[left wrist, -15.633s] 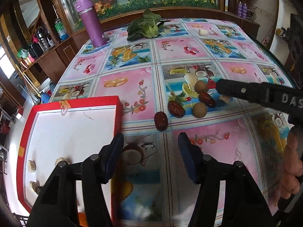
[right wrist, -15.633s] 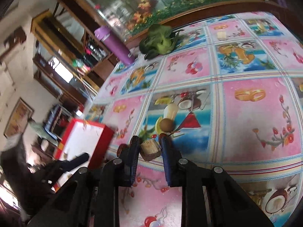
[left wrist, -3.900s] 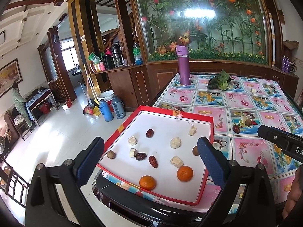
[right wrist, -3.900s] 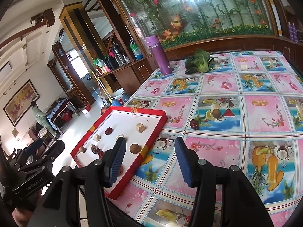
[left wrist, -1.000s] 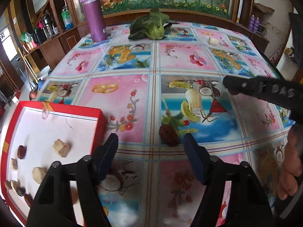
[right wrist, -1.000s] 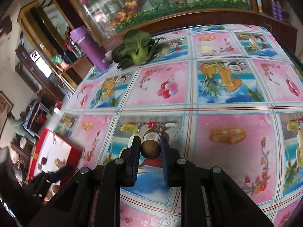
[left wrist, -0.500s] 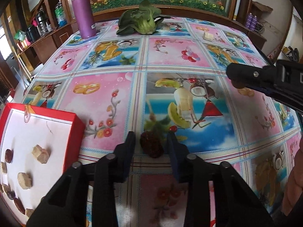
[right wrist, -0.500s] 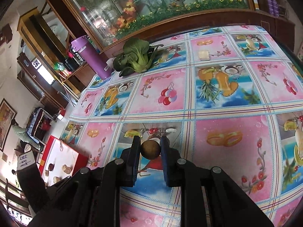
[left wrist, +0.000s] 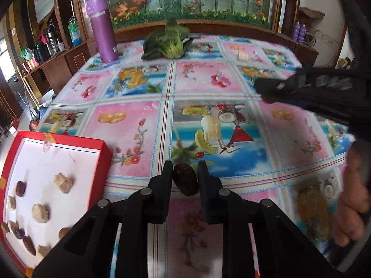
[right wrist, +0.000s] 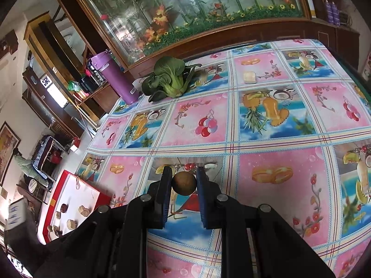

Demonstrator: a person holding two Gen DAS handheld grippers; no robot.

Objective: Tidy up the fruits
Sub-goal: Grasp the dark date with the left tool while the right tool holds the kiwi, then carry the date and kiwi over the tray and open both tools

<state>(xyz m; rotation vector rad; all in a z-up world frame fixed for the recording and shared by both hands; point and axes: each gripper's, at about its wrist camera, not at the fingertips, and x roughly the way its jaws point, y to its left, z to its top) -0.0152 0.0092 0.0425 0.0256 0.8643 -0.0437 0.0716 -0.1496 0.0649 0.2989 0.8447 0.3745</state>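
Left hand-held gripper (left wrist: 185, 180): closed on dark red date (left wrist: 186, 182), pads on either side of its middle, fruit end-on toward lens. Whether lifted clear of bench (left wrist: 129, 129) or touching cloth: cannot tell from this angle, lower end hidden behind the pads.

Right hand-held gripper (right wrist: 184, 183): clamped on round brown fruit (right wrist: 184, 183), probably a longan, held at its widest part between the blue pads. Appears raised above the printed cloth.

Step in hand, judged: carry both fruits to the red tray (left wrist: 105, 159). To do well:
- Keep squeeze steady, no harder; date looks soft and wrinkled, round fruit likely to roll out if grip slackens.
- Lift straight before travelling, clear the tray's raised wall.
- Move left first, so the two tools do not cross.
- Lower close to tray floor before release; set the round one down among like pieces, away from the rim.

Outward: tray at left near edge of bench, just beside the left tool, well apart from the right. Inside it: pale cut chunks (left wrist: 62, 182), dark dates (left wrist: 20, 188), small brown pieces. Rest of cloth near the grippers bare of loose fruit; task looks close to finished.

Far end: leafy green (right wrist: 170, 78), purple flask (right wrist: 116, 78), small pale block (right wrist: 249, 77).
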